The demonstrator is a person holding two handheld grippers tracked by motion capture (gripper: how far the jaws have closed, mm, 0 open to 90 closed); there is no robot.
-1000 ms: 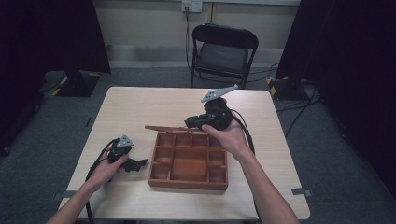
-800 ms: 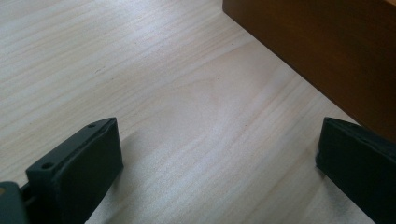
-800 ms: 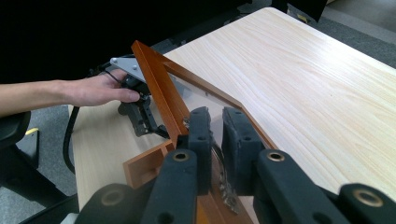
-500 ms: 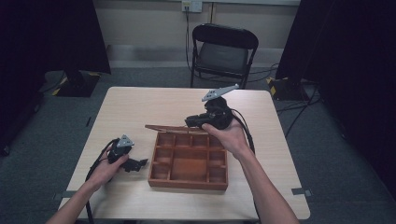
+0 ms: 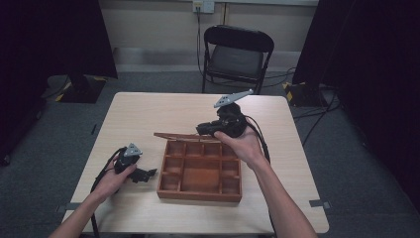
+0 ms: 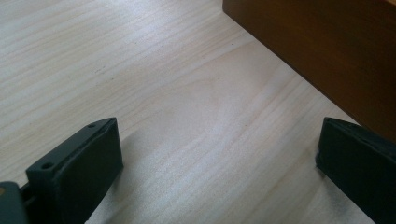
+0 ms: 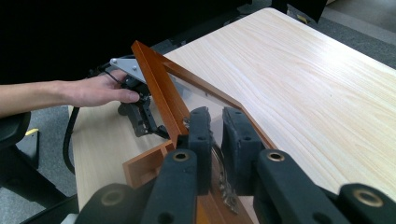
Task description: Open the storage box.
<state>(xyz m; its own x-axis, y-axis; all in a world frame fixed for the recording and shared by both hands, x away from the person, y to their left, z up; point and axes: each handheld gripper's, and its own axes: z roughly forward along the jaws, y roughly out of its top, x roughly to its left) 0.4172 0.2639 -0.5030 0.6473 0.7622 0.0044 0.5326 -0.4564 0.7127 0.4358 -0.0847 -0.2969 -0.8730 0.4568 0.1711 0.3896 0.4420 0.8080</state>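
At the far edge of the wooden box (image 5: 199, 173), the right gripper (image 5: 204, 130) has its jaws pinched tight on the front rim of the box's lid (image 7: 159, 91) (a wooden frame around a clear pane), which stands partly raised off the box, hinged along the side beyond the jaws. Divided compartments lie just below and behind that gripper. The left gripper (image 5: 148, 174) rests on the table (image 6: 187, 116) with its jaws spread wide and nothing between them; the box's side wall sits just beside its right jaw.
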